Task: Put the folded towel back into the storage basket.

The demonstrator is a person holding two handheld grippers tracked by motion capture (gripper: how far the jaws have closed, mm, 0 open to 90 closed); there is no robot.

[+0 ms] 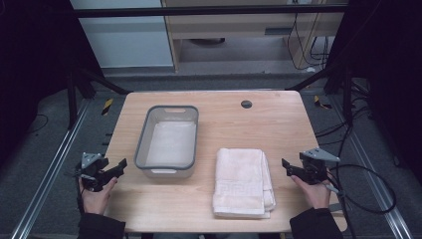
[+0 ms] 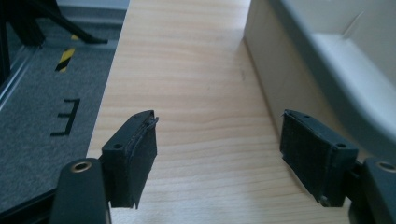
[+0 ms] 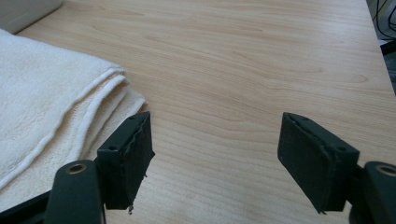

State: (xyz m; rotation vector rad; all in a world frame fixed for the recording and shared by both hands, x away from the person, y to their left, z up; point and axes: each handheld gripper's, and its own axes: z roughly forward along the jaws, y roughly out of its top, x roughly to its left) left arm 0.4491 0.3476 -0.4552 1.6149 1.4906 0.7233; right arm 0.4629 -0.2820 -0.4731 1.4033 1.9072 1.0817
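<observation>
Lab, metal frame rails (image 1: 45,179), trailing cables (image 1: 370,186), hazard tape (image 1: 106,106)

Left edge: a bare strip of counter (image 1: 122,144) runs up the frame's left side beside the bin (image 1: 169,137); the left claw (image 1: 119,167) sits at its lower end, jaws apart.
Centre left: the bin's walls block passage.
Lower centre: the towel (image 1: 241,181) lies just right of the bin, a narrow gap between them.
Right: open counter between towel and right claw (image 1: 287,167), jaws apart.
Top: bare wood behind bin and towel.
</observation>
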